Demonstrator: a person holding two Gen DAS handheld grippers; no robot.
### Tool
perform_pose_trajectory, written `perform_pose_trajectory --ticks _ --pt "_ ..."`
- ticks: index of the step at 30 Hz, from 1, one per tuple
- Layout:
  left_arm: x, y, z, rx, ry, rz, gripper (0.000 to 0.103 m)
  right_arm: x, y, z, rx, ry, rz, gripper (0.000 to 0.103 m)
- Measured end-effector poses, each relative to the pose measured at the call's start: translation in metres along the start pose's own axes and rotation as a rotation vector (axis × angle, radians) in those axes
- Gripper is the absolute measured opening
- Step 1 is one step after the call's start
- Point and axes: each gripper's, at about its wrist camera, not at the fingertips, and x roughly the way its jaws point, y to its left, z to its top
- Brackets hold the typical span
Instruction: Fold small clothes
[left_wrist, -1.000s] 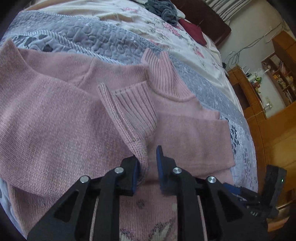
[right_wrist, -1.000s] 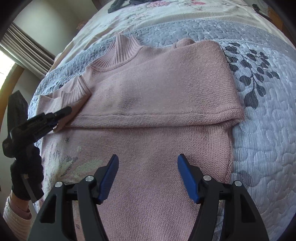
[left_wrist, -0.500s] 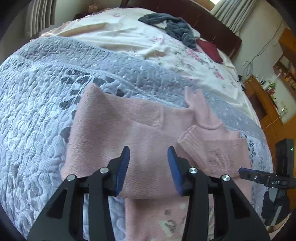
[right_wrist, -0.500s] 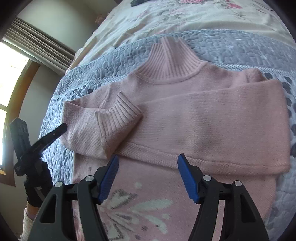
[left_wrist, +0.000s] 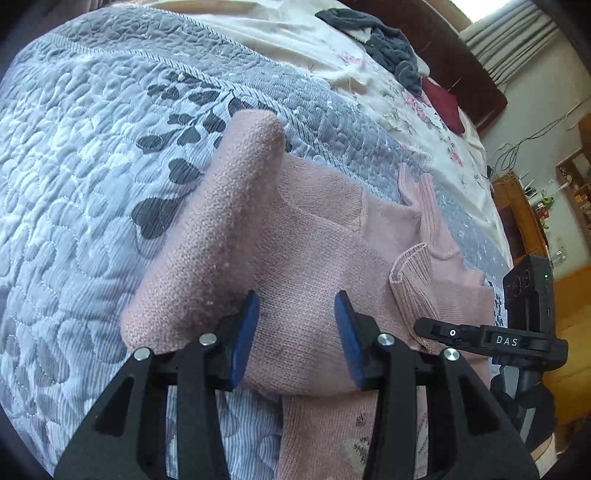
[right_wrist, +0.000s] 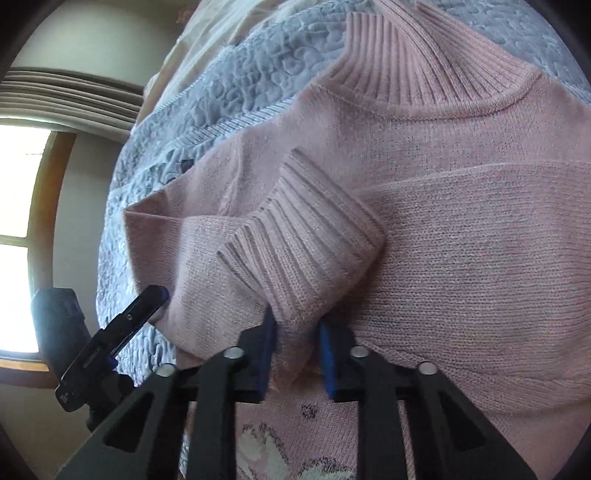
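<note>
Right wrist shows my right gripper (right_wrist: 297, 349) pinching the soft, floppy pink sweater (right_wrist: 461, 266) below its ribbed cuff (right_wrist: 306, 236), while my left gripper (left_wrist: 295, 339) gapes empty.

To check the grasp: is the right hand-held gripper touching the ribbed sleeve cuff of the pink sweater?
Touching. In the right wrist view, the right hand-held gripper has both blue pads pressed against the sleeve just below the ribbed cuff of the pink sweater, fabric pinched between them.

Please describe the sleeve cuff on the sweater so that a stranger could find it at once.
A pink sweater lies on the grey quilted bedspread. Below its ribbed collar, one sleeve crosses the chest. Its cuff is ribbed and slanted, between the right gripper fingers.
</note>
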Motion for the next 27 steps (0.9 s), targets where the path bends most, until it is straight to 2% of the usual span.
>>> perform_pose_trajectory --ticks 6,12,15,18,21,24,27 --pt "-0.020 -0.016 0.009 0.024 -0.053 -0.006 0.044 -0.063 0.005 -0.005 -0.086 -0.131 0.004 0.012" --pt "0.000 -0.055 0.004 0.115 -0.019 -0.039 0.044 -0.116 -0.016 -0.008 -0.142 -0.241 -0.134 0.012" --pt "0.024 -0.073 -0.006 0.158 0.023 -0.031 0.044 -0.120 -0.040 -0.011 -0.126 -0.244 -0.172 0.012" --pt "0.049 -0.077 -0.013 0.155 0.079 -0.016 0.044 -0.104 -0.064 -0.013 -0.096 -0.205 -0.214 0.012" --pt "0.059 -0.077 -0.016 0.164 0.078 0.005 0.044 -0.087 -0.086 -0.020 -0.059 -0.163 -0.217 0.013" --pt "0.059 -0.080 -0.015 0.176 0.087 0.015 0.044 -0.088 -0.091 -0.028 -0.059 -0.164 -0.236 0.024" --pt "0.049 -0.084 -0.013 0.182 0.086 0.011 0.044 -0.112 -0.076 -0.034 -0.101 -0.228 -0.296 0.038"
